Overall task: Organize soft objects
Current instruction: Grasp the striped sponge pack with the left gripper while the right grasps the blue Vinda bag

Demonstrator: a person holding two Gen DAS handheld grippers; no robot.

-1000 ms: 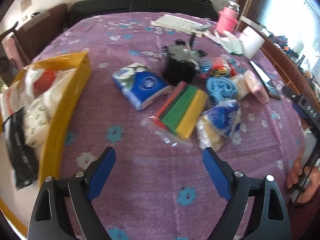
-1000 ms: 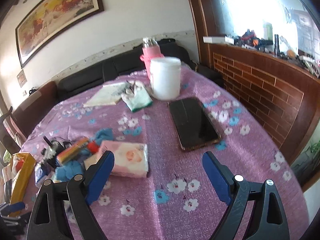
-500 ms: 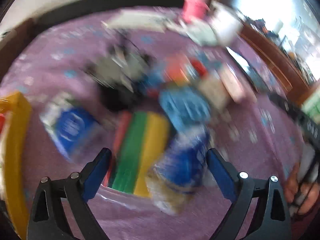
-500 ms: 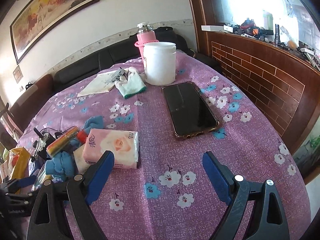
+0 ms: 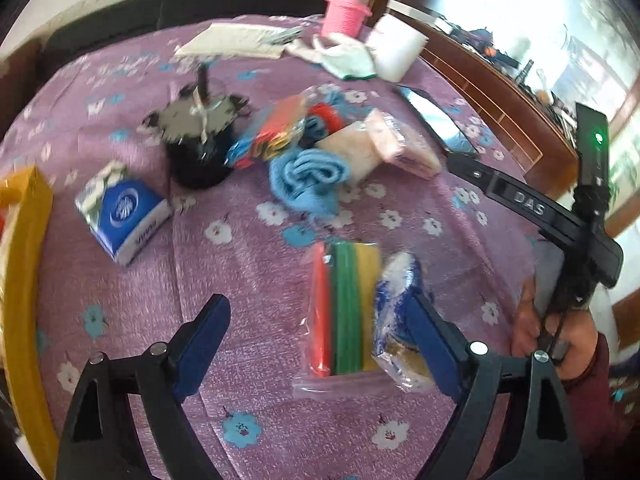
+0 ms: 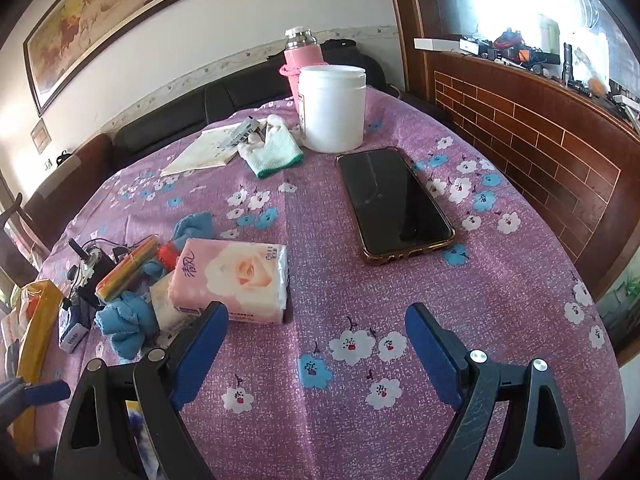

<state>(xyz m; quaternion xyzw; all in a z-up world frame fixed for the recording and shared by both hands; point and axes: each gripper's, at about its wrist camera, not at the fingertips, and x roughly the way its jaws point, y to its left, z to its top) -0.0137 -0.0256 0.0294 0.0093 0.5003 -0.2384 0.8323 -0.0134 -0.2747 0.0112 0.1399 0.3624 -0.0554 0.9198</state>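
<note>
Two crinkly plastic packets (image 5: 348, 312), fluffy towel (image 5: 308, 178)

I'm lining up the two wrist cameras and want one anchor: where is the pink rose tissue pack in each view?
Left wrist: the pink rose tissue pack lies upper right of centre, just right of the blue cloth.
Right wrist: it lies lower left of centre, just above the right gripper's left finger.
Shared landmark: the white jar at the table's far edge, beside the pink flask.
</note>
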